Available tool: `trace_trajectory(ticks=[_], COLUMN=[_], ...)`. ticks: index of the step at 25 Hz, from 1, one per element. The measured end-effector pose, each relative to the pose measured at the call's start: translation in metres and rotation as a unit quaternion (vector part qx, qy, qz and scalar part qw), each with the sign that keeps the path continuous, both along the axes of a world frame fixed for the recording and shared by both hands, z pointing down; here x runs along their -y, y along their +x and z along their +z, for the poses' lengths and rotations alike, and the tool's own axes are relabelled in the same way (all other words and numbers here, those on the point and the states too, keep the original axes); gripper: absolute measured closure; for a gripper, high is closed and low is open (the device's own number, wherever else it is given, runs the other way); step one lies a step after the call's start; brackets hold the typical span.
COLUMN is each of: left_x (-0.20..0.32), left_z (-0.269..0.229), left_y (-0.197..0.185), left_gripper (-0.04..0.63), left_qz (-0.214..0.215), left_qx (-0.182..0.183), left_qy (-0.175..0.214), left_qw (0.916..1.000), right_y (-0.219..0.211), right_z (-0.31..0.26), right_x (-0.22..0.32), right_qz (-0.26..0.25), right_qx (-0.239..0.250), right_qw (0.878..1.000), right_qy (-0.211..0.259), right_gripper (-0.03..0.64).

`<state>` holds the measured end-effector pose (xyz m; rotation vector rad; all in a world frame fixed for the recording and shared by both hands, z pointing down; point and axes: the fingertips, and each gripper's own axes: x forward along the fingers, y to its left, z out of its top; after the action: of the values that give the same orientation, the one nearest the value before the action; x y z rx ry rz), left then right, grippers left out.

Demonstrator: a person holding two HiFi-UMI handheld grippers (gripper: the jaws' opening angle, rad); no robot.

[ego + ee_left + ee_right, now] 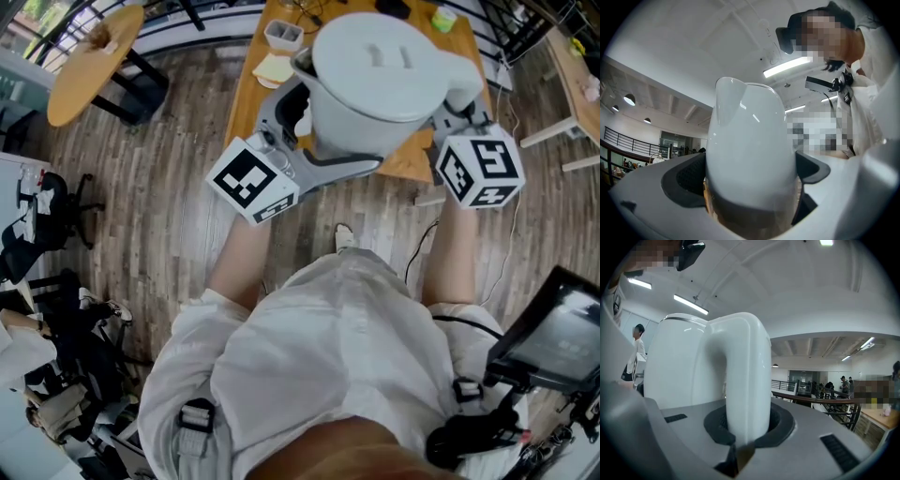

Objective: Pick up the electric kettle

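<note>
One kettle — between left hand-held gripper and right

Bright even light from ceiling strips; small glints on kettle; gripper views fisheye, black corners.

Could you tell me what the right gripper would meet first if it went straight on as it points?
The right gripper is shut on the white plastic electric kettle's looped handle; straight beyond it, probably, comes the kettle's rounded body.
</note>
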<state>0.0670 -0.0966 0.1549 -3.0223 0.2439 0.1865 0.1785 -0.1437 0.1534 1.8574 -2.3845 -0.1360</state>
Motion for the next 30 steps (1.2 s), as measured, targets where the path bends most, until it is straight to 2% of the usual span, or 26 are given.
trace_trajectory(ticks=[30], left_x=[0.008], left_z=[0.000], left_y=[-0.020], left_gripper=[0.011], left_qz=[-0.015], left_qx=[0.002], left_qy=[-0.002], left_qw=[0.9999], right_y=[-0.022], right_z=[-0.001], right_x=[0.011], right_qz=[-0.015], right_qx=[-0.007], right_qw=[1.000], right_qy=[-0.002], right_gripper=[0.583])
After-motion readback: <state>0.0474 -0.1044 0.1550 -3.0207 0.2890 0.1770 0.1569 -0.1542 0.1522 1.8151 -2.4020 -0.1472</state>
